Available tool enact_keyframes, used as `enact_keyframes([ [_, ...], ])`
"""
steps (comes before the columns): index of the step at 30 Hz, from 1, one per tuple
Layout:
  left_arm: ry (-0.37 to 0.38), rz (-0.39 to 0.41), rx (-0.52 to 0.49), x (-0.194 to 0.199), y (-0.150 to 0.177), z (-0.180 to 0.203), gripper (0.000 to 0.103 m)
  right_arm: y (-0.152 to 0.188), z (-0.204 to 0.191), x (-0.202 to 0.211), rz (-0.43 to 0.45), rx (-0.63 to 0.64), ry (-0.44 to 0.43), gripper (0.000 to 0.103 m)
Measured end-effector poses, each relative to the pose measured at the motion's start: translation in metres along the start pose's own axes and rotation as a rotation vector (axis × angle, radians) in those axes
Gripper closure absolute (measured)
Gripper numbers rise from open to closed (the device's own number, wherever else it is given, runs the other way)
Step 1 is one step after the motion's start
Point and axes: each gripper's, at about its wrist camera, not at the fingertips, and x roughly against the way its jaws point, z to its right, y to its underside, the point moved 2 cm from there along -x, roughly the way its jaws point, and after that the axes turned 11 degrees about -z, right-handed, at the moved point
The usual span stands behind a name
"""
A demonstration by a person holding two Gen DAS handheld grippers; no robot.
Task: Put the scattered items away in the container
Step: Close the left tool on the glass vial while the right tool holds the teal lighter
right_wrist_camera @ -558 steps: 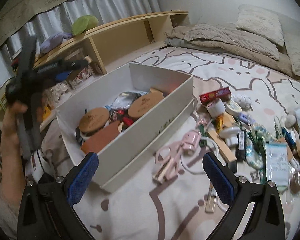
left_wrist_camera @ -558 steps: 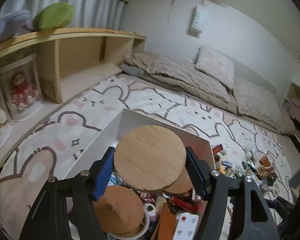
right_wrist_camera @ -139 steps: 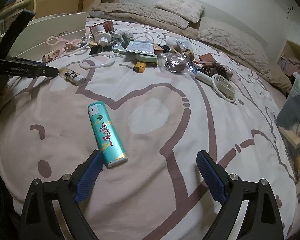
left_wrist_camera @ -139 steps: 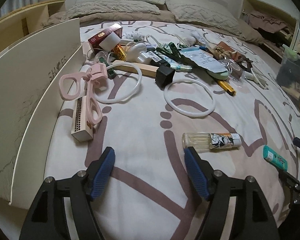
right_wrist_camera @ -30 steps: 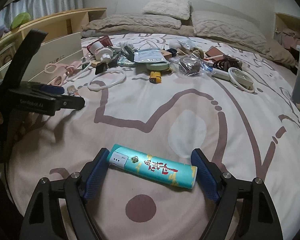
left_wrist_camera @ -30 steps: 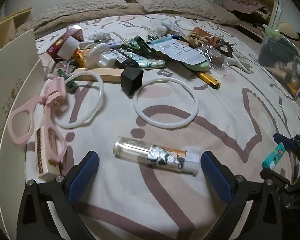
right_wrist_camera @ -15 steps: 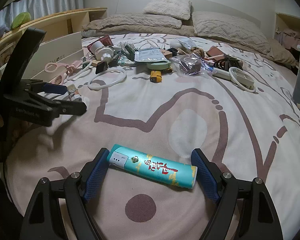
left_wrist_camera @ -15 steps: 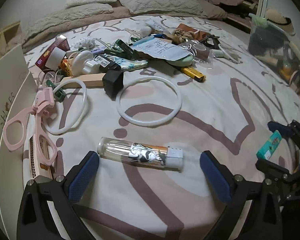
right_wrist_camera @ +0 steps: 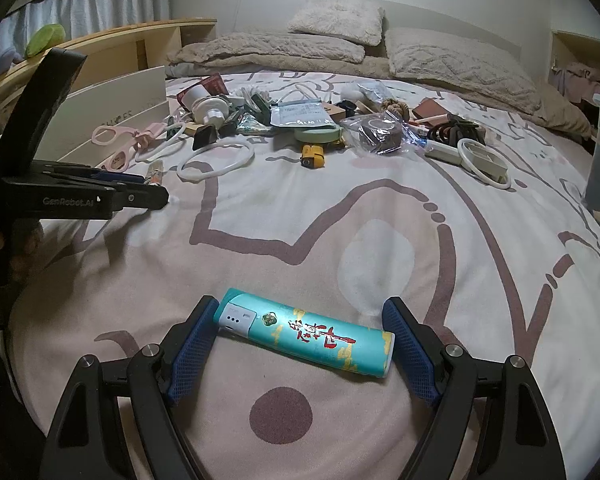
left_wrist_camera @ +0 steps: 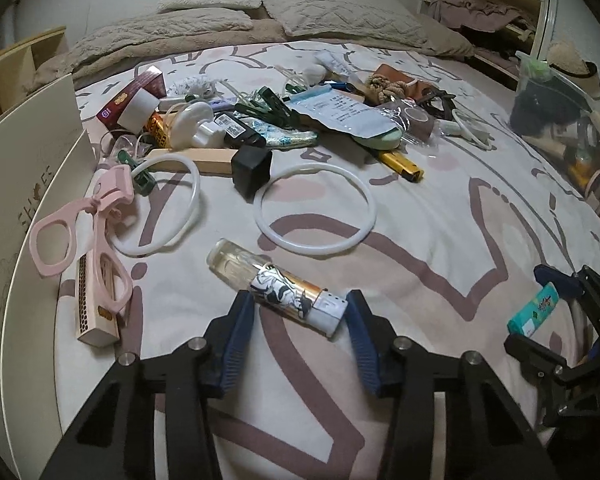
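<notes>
A clear bottle (left_wrist_camera: 260, 276) with a patterned label and white cap lies slanted on the bedspread. My left gripper (left_wrist_camera: 298, 300) straddles its capped half. Its jaws are closing, and both blue pads touch the bottle: one at the label, one at the cap. A teal tube (right_wrist_camera: 308, 332) with red characters lies crosswise between the pads of my right gripper (right_wrist_camera: 300, 308). Those pads touch its two ends. The white shoebox (left_wrist_camera: 28, 184) stands at the far left of the left wrist view. In the right wrist view a hand holds the left gripper (right_wrist_camera: 156, 196) low over the bed.
Two white rings (left_wrist_camera: 316, 208), pink scissors (left_wrist_camera: 88, 232), a wooden harmonica (left_wrist_camera: 96, 308) and a black cube (left_wrist_camera: 252, 168) lie near the bottle. A heap of small items (left_wrist_camera: 268, 120) sits beyond. Pillows (right_wrist_camera: 340, 16) line the headboard, and a bin (left_wrist_camera: 556, 92) stands at the right.
The left gripper's jaws have narrowed from wide open to touching the bottle, which now lies more slanted. The right gripper and teal tube have not moved.
</notes>
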Motion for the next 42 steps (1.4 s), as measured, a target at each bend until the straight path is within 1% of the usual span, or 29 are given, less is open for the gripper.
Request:
enact_keyframes([
  [3, 0.008, -0.003, -0.003, 0.001, 0.001, 0.0, 0.056, 0.0, 0.0, 0.0, 0.0, 0.001, 0.001, 0.02],
  [4, 0.01, -0.005, -0.007, 0.002, 0.001, -0.001, 0.053, 0.0, 0.0, 0.0, 0.0, 0.0, 0.001, 0.02],
  [5, 0.008, -0.006, -0.009, 0.002, 0.001, -0.002, 0.036, 0.0, 0.0, 0.0, 0.001, 0.0, 0.001, 0.02],
  [6, 0.0, -0.009, -0.007, 0.003, 0.002, -0.004, 0.023, 0.0, 0.0, 0.0, 0.002, 0.001, 0.002, 0.02],
  [7, -0.007, -0.014, -0.005, 0.003, 0.002, -0.008, 0.005, 0.001, 0.0, 0.0, 0.003, 0.002, 0.004, 0.02],
  [15, 0.073, -0.06, -0.054, 0.005, -0.008, -0.029, 0.004, 0.001, 0.0, -0.001, 0.019, 0.008, -0.001, 0.019],
  [18, 0.097, -0.077, -0.081, 0.005, -0.012, -0.03, 0.004, 0.001, 0.001, -0.001, 0.023, 0.008, -0.008, 0.019],
  [21, 0.126, -0.113, -0.122, 0.0, -0.016, -0.027, 0.004, 0.001, 0.001, -0.002, 0.025, 0.009, -0.013, 0.019],
  [24, 0.103, -0.155, -0.159, -0.014, -0.022, -0.024, 0.004, 0.001, 0.001, -0.002, 0.026, 0.006, -0.02, 0.019],
  [30, 0.075, -0.168, -0.206, -0.026, -0.04, -0.02, 0.004, 0.001, 0.002, -0.003, 0.028, 0.002, -0.033, 0.019],
  [32, 0.079, -0.175, -0.232, -0.028, -0.042, -0.019, 0.004, 0.001, 0.002, -0.003, 0.028, 0.002, -0.038, 0.019],
  [37, 0.135, -0.191, -0.317, -0.023, -0.036, -0.007, 0.004, 0.001, 0.003, -0.004, 0.029, 0.0, -0.047, 0.019],
  [39, 0.135, -0.197, -0.342, -0.022, -0.033, 0.0, 0.004, 0.001, 0.002, -0.003, 0.029, 0.0, -0.048, 0.019],
  [42, 0.107, -0.197, -0.361, -0.021, -0.027, 0.008, 0.004, 0.001, 0.002, -0.003, 0.029, -0.001, -0.048, 0.019],
])
